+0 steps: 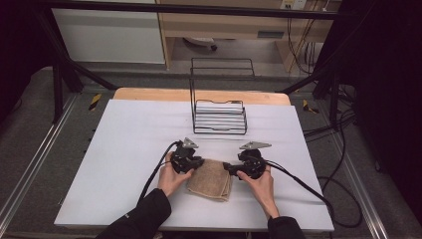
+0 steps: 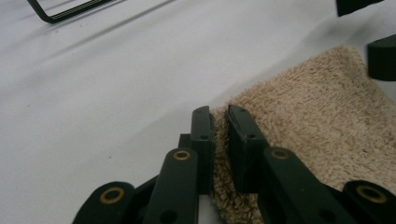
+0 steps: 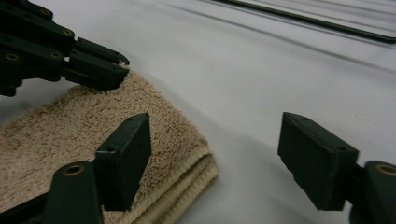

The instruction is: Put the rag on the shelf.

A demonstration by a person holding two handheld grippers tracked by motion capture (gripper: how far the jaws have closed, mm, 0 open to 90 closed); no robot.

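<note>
A folded beige towel (image 1: 211, 181) lies on the white tabletop (image 1: 124, 149) near the front edge. My left gripper (image 1: 191, 163) is at the towel's left far corner. In the left gripper view its jaws (image 2: 219, 114) are shut on the towel's (image 2: 308, 116) edge, with pile squeezed between the pads. My right gripper (image 1: 230, 168) is at the towel's right far corner and stands open. In the right gripper view (image 3: 215, 122) one jaw hovers over the towel (image 3: 70, 135) and the other over bare table, with the folded corner between them. The left gripper (image 3: 93, 65) shows beyond it.
A black wire rack (image 1: 219, 117) stands at the back middle of the table, beyond both hands; its base shows in the left gripper view (image 2: 65, 11). Black cables (image 1: 298, 181) trail from each gripper towards the table's front and right. Bare table lies left and right of the towel.
</note>
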